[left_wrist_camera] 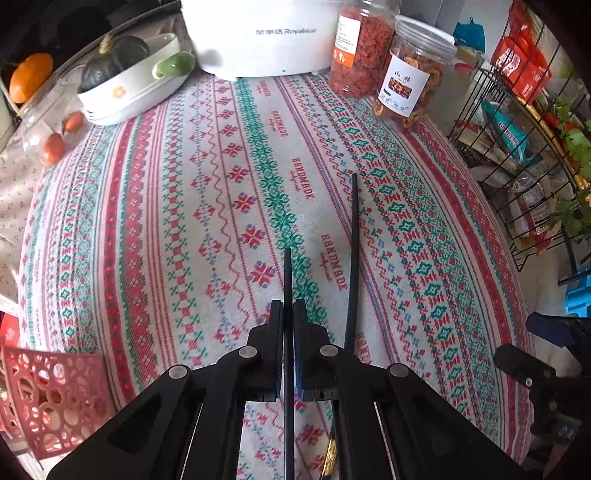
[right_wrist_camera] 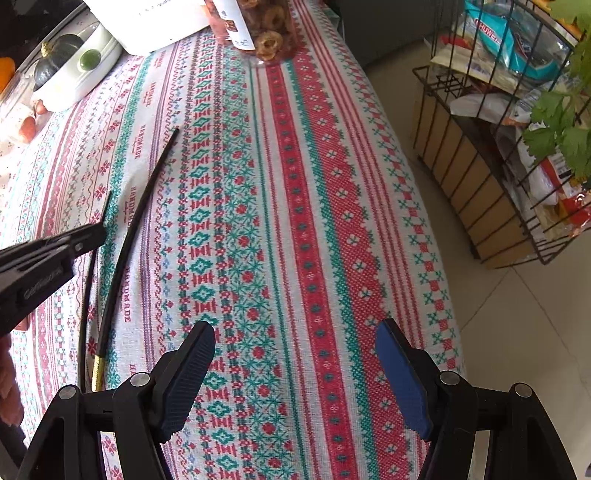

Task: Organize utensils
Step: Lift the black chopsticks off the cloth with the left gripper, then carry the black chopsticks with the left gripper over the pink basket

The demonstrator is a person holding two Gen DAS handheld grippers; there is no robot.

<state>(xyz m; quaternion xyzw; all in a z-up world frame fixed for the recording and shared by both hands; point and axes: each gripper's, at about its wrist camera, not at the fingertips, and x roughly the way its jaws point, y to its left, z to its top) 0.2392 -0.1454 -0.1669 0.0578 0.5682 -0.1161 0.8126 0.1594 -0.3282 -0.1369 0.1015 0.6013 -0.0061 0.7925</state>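
Two black chopsticks are on the patterned tablecloth. My left gripper (left_wrist_camera: 288, 306) is shut on one black chopstick (left_wrist_camera: 287, 273), whose tip sticks out forward past the fingers. The second black chopstick (left_wrist_camera: 354, 236), with a gold band near its end, lies on the cloth just right of the left gripper. In the right wrist view this loose chopstick (right_wrist_camera: 136, 221) lies at the left, and the left gripper (right_wrist_camera: 99, 230) holds the other chopstick (right_wrist_camera: 85, 302) beside it. My right gripper (right_wrist_camera: 295, 354) is open and empty above the cloth, right of both chopsticks.
A red perforated basket (left_wrist_camera: 48, 398) stands at the near left. A white dish with a dark squash (left_wrist_camera: 125, 88), a white appliance (left_wrist_camera: 266, 33) and two snack jars (left_wrist_camera: 410, 81) line the far edge. A black wire rack (right_wrist_camera: 509, 147) stands off the table's right edge.
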